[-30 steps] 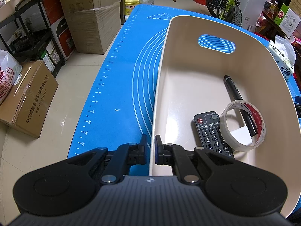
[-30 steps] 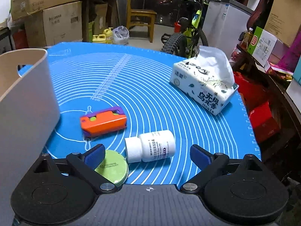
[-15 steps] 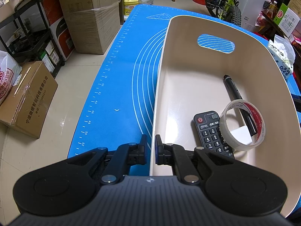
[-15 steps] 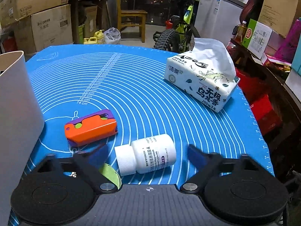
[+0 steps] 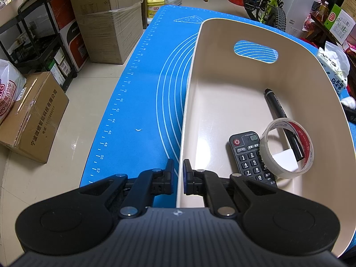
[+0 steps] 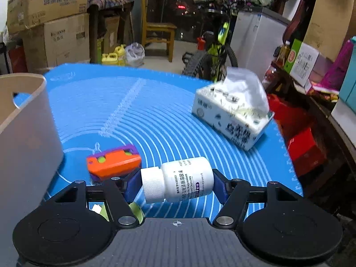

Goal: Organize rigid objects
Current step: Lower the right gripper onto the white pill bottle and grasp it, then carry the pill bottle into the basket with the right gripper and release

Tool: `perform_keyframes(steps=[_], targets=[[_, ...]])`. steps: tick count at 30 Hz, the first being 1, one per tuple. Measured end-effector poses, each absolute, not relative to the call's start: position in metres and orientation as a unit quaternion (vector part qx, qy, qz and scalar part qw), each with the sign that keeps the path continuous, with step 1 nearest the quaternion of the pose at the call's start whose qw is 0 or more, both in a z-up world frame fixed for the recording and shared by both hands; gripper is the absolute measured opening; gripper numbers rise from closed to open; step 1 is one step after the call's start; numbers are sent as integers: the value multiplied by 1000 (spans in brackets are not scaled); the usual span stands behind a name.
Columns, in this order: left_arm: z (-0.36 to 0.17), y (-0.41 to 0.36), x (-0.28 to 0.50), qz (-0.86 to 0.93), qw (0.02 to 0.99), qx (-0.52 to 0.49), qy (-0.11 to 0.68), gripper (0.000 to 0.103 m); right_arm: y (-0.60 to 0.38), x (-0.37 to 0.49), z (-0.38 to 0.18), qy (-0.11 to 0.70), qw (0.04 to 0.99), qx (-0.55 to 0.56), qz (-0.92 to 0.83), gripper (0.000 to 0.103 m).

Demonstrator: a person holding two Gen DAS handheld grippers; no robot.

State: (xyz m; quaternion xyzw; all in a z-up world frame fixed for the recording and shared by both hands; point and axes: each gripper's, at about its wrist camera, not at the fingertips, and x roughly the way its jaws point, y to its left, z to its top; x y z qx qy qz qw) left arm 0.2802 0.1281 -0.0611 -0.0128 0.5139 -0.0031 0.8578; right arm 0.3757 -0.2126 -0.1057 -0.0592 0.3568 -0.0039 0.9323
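My left gripper (image 5: pixel 178 179) is shut on the near left wall of the beige bin (image 5: pixel 193 71). Inside the bin lie a black remote (image 5: pixel 249 155), a roll of clear tape (image 5: pixel 287 148), a black marker (image 5: pixel 278 109) and a small white block (image 5: pixel 286 159). My right gripper (image 6: pixel 174 183) is shut on a white pill bottle (image 6: pixel 178 180), held lying sideways, cap to the left. An orange and purple toy (image 6: pixel 113 163) lies on the blue mat (image 6: pixel 155 115) just behind my left finger. A green round lid (image 6: pixel 135 210) shows under the gripper. The bin's wall (image 6: pixel 26 133) stands at the left.
A tissue pack (image 6: pixel 233 113) lies on the mat at the far right. Around the table stand cardboard boxes (image 5: pixel 109 17), a black shelf rack (image 5: pixel 37 44), a bicycle (image 6: pixel 213 44), a wooden chair (image 6: pixel 158 29) and a cluttered shelf (image 6: pixel 311 66).
My right gripper moved forward and closed on the white pill bottle, which now sits between the fingers. The left gripper and the bin have not moved.
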Motion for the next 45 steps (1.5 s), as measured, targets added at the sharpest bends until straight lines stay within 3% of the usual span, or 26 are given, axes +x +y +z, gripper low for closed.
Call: perform_keyframes(steps=[9, 22, 45], targets=[[-61, 127, 280, -3, 858, -14, 514, 11, -201, 360, -63, 303, 953, -33, 0, 69], [-61, 128, 280, -3, 857, -15, 514, 11, -120, 330, -13, 231, 961, -66, 135, 69], [-61, 128, 281, -3, 858, -14, 514, 11, -13, 298, -56, 365, 854, -215, 303, 69]])
